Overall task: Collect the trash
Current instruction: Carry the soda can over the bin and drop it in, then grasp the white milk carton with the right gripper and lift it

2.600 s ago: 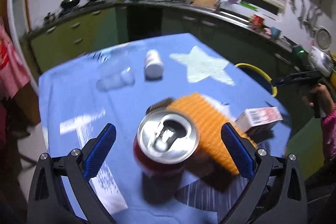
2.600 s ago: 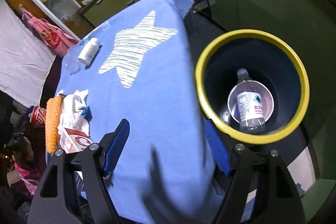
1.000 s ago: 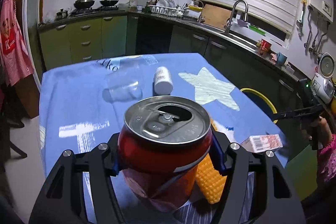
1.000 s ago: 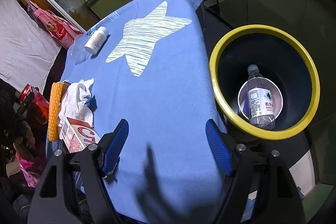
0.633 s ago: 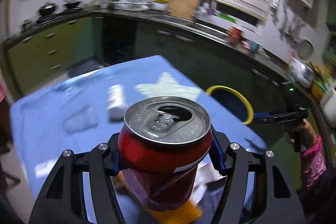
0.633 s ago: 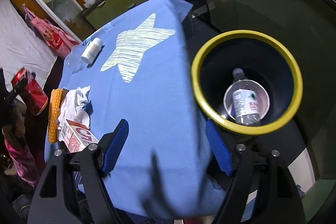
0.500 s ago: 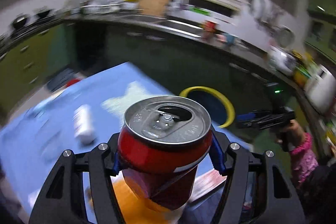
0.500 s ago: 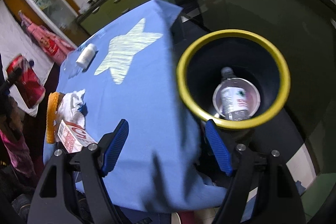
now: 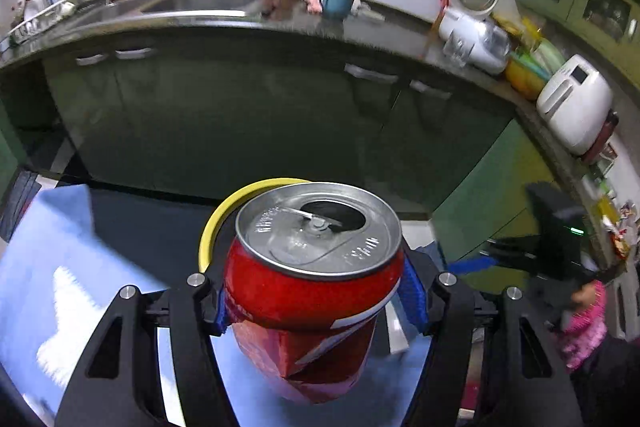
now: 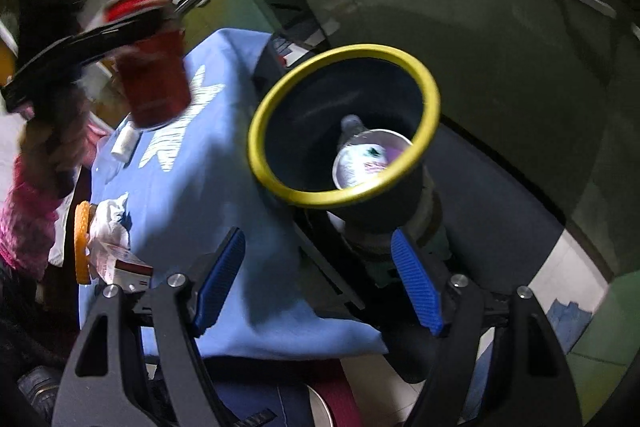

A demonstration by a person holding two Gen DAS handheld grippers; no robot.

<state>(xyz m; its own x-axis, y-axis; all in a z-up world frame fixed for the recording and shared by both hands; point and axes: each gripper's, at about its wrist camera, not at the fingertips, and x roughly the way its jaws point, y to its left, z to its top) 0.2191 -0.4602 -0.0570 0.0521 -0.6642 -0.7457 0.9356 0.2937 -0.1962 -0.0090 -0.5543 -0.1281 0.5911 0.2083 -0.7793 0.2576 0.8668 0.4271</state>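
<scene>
Gripping an opened red can [image 9: 312, 291] — left gripper [image 9: 316, 297], label unreadable.

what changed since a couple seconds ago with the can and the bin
The left gripper closed on the red can, lifted it off the blue tablecloth and carried it toward the yellow-rimmed bin. The right gripper stayed open and empty beside the bin. The water bottle stayed inside the bin.

A table covered by a blue cloth [image 10: 224, 195] with a white star print carries a small white bottle [image 10: 124, 143] lying near its far edge. Close to the left edge sit a crumpled tissue [image 10: 110, 221], an orange scrubber [image 10: 82, 243] and a small carton [image 10: 128, 267], bunched together.
</scene>
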